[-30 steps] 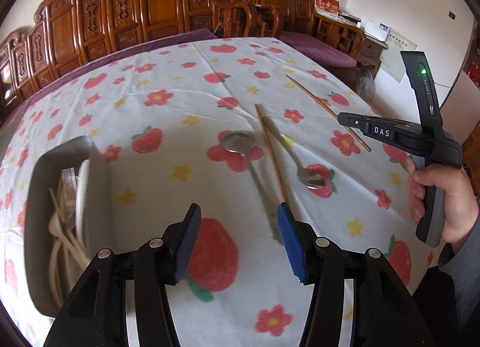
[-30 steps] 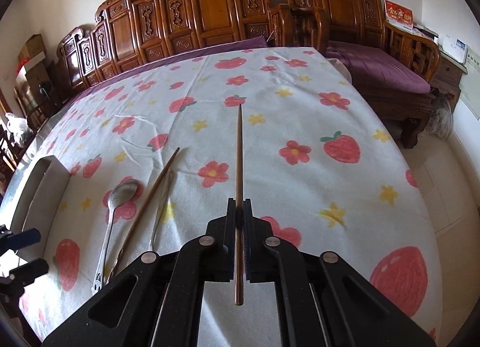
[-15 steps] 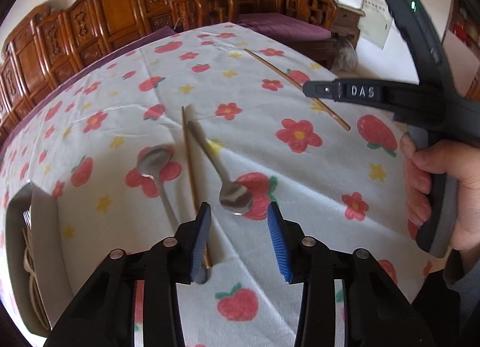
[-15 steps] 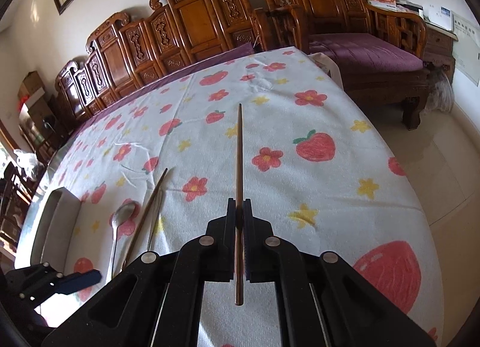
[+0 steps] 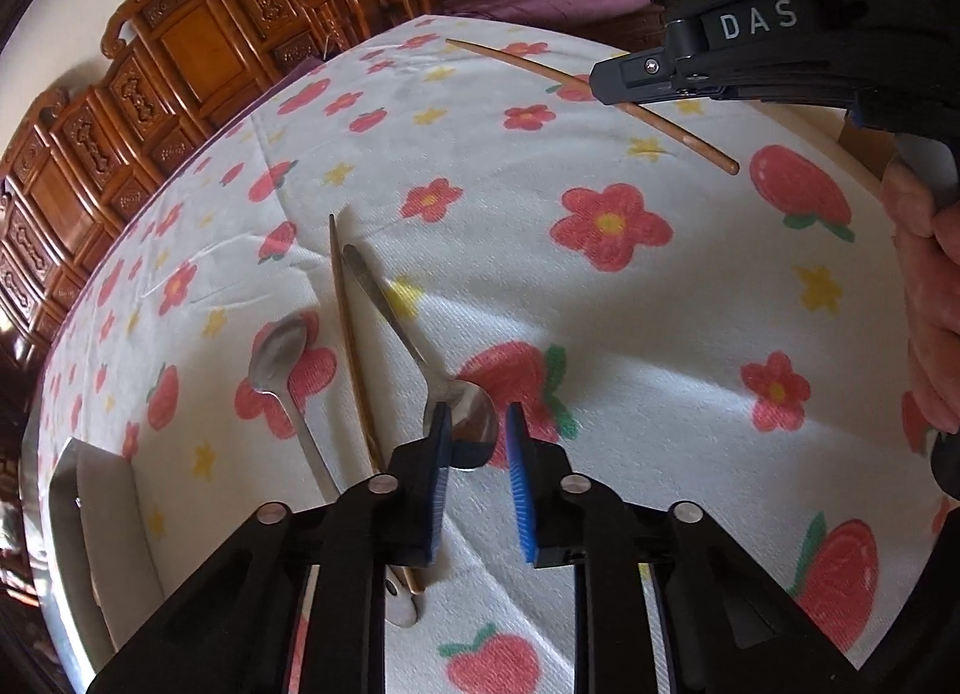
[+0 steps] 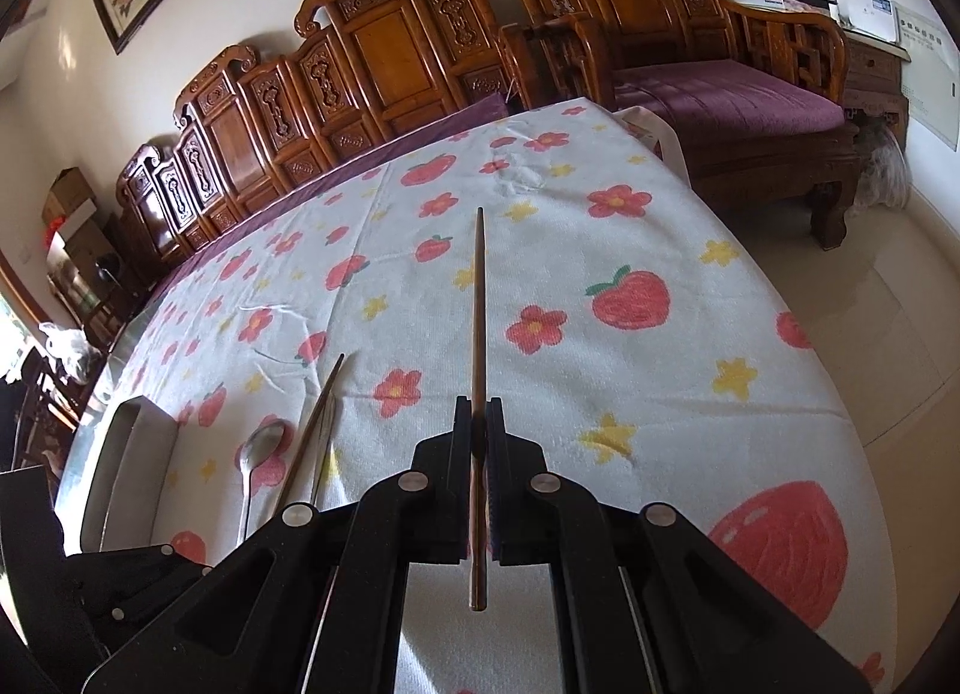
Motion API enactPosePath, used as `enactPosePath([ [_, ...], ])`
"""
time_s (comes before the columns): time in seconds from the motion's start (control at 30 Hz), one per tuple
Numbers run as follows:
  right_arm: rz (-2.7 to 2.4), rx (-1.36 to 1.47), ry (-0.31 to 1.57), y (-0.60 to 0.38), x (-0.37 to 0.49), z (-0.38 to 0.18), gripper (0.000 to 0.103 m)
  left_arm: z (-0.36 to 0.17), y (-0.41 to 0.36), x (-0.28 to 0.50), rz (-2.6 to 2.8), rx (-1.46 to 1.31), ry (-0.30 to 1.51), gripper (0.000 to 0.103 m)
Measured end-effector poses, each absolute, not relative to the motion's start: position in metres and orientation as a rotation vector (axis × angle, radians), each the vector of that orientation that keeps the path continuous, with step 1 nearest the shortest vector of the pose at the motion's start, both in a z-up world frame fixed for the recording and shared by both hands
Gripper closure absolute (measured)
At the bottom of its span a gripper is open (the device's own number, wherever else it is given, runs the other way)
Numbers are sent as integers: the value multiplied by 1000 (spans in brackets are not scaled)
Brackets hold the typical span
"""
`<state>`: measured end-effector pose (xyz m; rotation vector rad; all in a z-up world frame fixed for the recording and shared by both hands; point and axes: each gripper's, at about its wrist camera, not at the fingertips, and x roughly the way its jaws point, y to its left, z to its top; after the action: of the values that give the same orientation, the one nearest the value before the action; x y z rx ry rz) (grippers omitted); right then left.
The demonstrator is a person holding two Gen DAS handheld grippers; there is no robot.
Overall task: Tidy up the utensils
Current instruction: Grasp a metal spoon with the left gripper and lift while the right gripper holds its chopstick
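My right gripper (image 6: 478,412) is shut on a brown chopstick (image 6: 478,298) and holds it above the tablecloth; that gripper (image 5: 606,84) and the chopstick (image 5: 684,138) also show in the left wrist view. My left gripper (image 5: 477,424) is open, its blue pads either side of the bowl of a metal spoon (image 5: 465,412) lying on the cloth. A second chopstick (image 5: 348,328) and a second spoon (image 5: 279,358) lie just left of it. In the right wrist view they lie at lower left: chopstick (image 6: 312,430), spoon (image 6: 258,448).
A metal tray (image 5: 90,520) sits at the table's left edge; it also shows in the right wrist view (image 6: 114,478). The table carries a white cloth with strawberries and flowers (image 6: 540,274). Carved wooden chairs (image 6: 372,51) line the far side. The table's right edge drops to the floor (image 6: 870,334).
My left gripper has moved forward and down over the spoon bowl and its jaws have narrowed. My right gripper has lifted the chopstick higher above the table.
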<state>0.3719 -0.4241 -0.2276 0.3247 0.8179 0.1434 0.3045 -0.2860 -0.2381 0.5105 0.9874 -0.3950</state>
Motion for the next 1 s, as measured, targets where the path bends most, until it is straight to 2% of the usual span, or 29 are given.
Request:
enactPosePath([
  [0.03,144,325,818,-424,372,-228,98,-237,-285,305,-398,508,986,96],
  [0.17,145,324,820,-423,372,-228,98,-229,-279,306,-406,482,962,102],
  [0.53,180,272,821,-401,372,-222,98,-191,-248,302,-427,330,888,103],
  [1.0,292,190,815,-347,367,-211,98,-155,-209,301,-408,293,842,103],
])
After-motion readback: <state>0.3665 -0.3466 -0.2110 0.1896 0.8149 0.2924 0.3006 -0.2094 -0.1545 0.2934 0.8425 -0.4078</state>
